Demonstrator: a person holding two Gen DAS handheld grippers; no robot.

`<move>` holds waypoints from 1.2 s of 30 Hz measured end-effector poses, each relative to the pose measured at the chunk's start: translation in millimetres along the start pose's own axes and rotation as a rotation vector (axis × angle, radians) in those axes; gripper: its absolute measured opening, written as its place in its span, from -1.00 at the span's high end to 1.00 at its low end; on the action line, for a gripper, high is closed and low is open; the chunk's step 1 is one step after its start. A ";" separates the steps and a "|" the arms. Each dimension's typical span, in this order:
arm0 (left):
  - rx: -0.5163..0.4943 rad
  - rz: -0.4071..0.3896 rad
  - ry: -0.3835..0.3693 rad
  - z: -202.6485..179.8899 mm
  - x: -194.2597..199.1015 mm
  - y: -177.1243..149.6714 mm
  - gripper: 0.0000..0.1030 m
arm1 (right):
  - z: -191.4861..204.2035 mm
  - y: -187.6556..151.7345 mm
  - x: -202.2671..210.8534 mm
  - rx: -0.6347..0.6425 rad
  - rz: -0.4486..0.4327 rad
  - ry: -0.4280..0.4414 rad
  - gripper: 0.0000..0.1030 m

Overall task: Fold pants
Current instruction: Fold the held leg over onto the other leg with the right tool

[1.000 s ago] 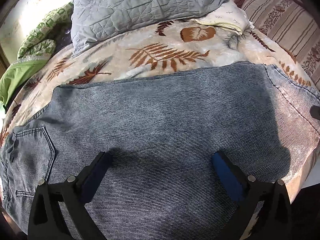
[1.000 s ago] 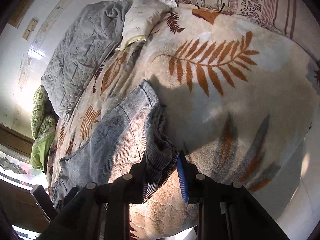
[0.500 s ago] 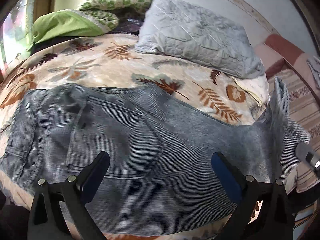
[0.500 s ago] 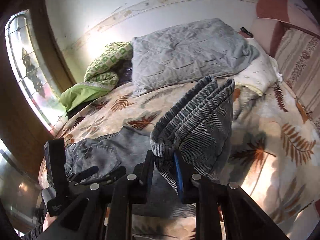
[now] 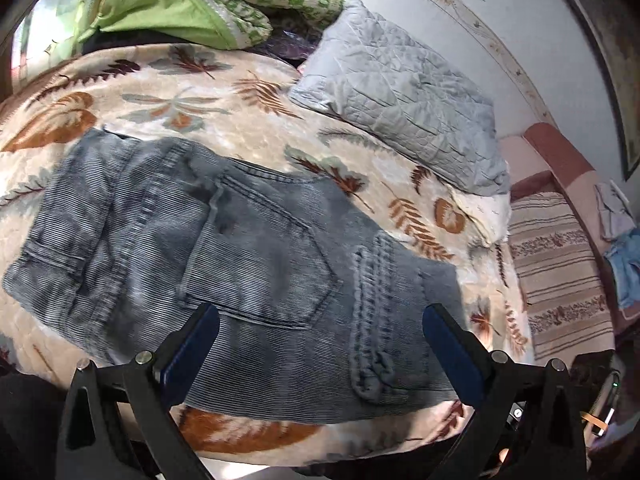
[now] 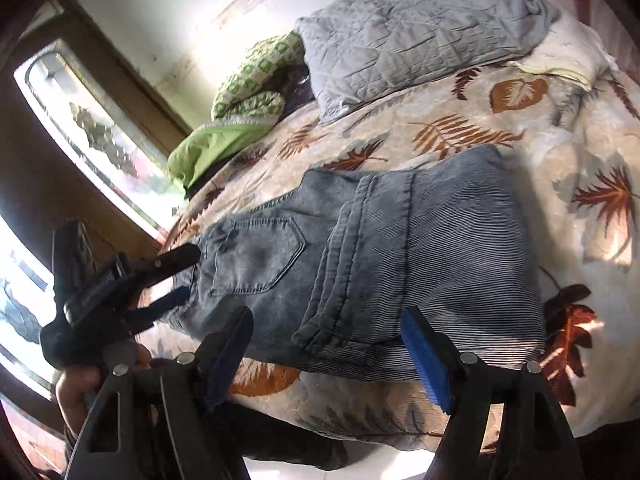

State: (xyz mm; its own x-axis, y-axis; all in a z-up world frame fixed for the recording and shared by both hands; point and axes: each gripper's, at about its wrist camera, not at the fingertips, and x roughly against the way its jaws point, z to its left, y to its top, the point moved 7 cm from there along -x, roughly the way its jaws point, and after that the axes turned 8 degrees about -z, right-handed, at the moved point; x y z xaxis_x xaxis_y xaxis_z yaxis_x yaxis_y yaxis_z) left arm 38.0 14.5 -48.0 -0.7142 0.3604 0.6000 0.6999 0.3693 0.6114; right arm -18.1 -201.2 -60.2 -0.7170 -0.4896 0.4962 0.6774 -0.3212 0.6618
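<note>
Just ahead of and below the right gripper (image 6: 326, 344) – jaws just sprung wide, nothing between – folded pants (image 6: 400, 248), long axis crosswise; left gripper (image 5: 320, 344) likewise spread, empty, equally near.

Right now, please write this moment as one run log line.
pants: folded over on blanket | left gripper: open, empty | right gripper: jaws just opened, empty

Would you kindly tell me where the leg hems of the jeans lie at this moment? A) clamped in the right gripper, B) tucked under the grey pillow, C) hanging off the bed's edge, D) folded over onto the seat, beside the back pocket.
D: the leg hems lie flat on the jeans next to the back pocket, and the right gripper stands open with nothing between its fingers.
</note>
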 end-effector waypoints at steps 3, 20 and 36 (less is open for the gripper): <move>0.059 0.127 -0.176 -39.2 -17.2 -15.4 -0.97 | -36.0 12.0 11.7 -0.165 -0.044 0.016 -0.57; 0.180 0.300 -0.210 -81.1 -55.8 -54.9 -0.91 | -89.2 -13.5 -8.3 -0.465 0.018 0.219 -0.57; 0.232 0.326 -0.115 -44.3 -70.2 -70.5 -0.40 | -89.3 -14.9 -5.3 -0.457 0.016 0.220 -0.57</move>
State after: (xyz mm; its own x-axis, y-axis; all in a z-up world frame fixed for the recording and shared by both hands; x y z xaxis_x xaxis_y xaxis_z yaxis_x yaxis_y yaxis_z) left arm 38.8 -74.8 -110.4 -0.4599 0.5791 0.6732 0.8801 0.3983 0.2585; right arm -9.7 -266.2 -122.8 -0.6879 -0.6406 0.3413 0.7258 -0.6104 0.3173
